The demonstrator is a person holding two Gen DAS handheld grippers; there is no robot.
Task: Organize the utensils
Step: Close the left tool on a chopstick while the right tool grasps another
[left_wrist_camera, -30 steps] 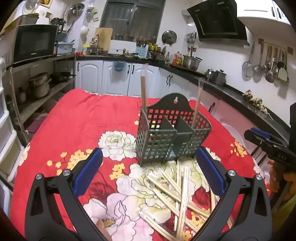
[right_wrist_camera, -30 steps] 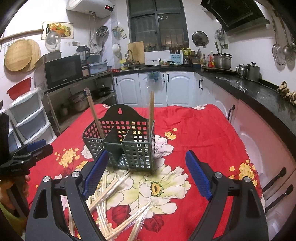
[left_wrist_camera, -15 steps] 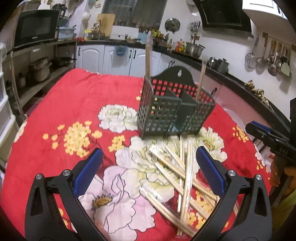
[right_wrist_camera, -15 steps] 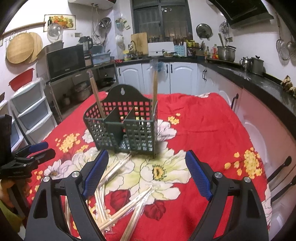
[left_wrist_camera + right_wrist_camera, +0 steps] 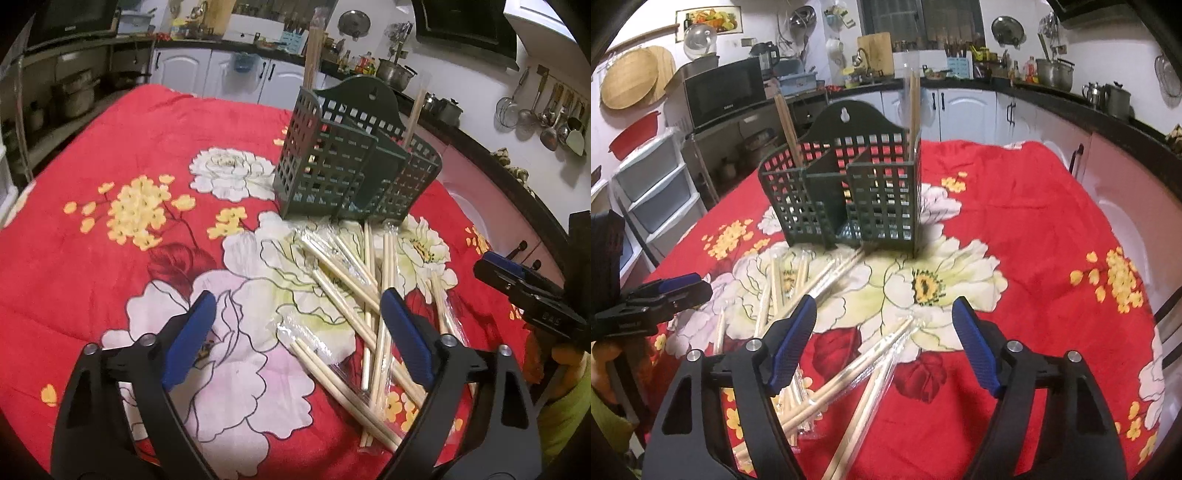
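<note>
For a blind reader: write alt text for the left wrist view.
Open left gripper hovers over wrapped chopsticks scattered on a red floral cloth. Behind them stands a dark green caddy with chopstick packs upright in its outer compartments. The right gripper shows at the right edge.

Scattered chopsticks (image 5: 354, 295) crowd the front of the caddy (image 5: 354, 166); its top is open.

One dark green perforated plastic utensil caddy (image 5: 354, 166) stands at upper centre of the frame, with three compartments. Two wrapped pairs of pale wooden chopsticks (image 5: 913, 99) stand upright in it. The loose wrapped pairs (image 5: 343, 273) piled at lower centre overlap too much to count.
</note>
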